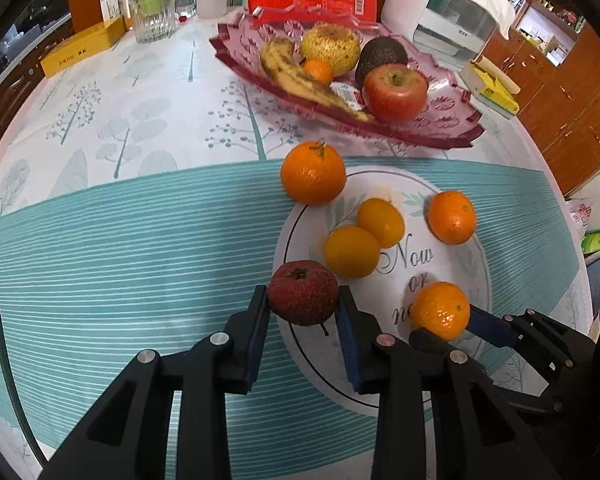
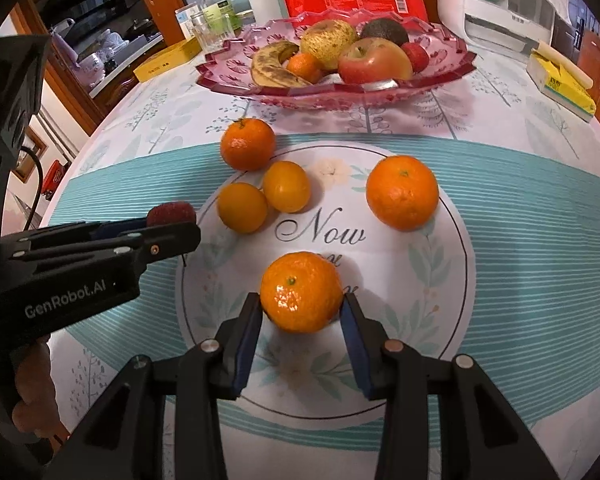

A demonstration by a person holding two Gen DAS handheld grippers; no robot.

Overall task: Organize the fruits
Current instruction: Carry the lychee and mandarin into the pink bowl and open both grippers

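Hawthorn [image 1: 303,293] clamped in left tool [image 1: 303,312], mandarin [image 2: 302,292] clamped in right tool [image 2: 302,310], both low over bench [image 1: 99,260]. Lift straight up, keep squeeze light, then carry to pink tray [image 2: 440,76] ahead. Loose citrus lies between tools and tray. Cabinets, bottles behind.

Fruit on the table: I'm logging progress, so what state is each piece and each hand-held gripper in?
Left hand-held gripper: shut on the red fruit.
Right hand-held gripper: shut on a mandarin.
Loose citrus: four on the tablecloth, ungripped.
Glass bowl: already holds fruit, including a banana and an apple.
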